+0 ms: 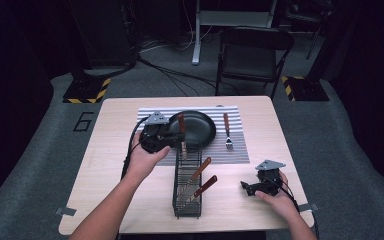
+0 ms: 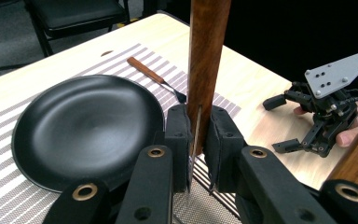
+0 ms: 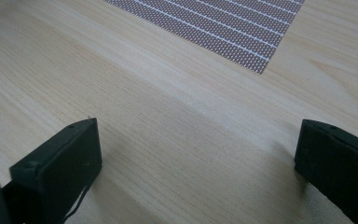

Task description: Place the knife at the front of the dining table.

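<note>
My left gripper [image 1: 178, 136] [image 2: 198, 133] is shut on a wooden-handled utensil [image 1: 181, 125] [image 2: 208, 60]. It holds the utensil upright, handle up, with the thin metal part between the pads. The utensil hangs over the far end of a black wire rack [image 1: 187, 197], in front of a black plate [image 1: 197, 127] [image 2: 84, 126]. My right gripper [image 1: 250, 189] [image 2: 279, 123] [image 3: 198, 149] rests low over the bare table at the front right, jaws wide open and nothing between them.
A striped placemat [image 1: 240, 150] [image 3: 223, 28] lies under the plate, with a wooden-handled fork [image 1: 227, 131] [image 2: 154, 78] on its right part. Two more wooden-handled utensils [image 1: 200, 170] [image 1: 206, 186] lean in the rack. A black folding chair [image 1: 252, 55] stands beyond the table.
</note>
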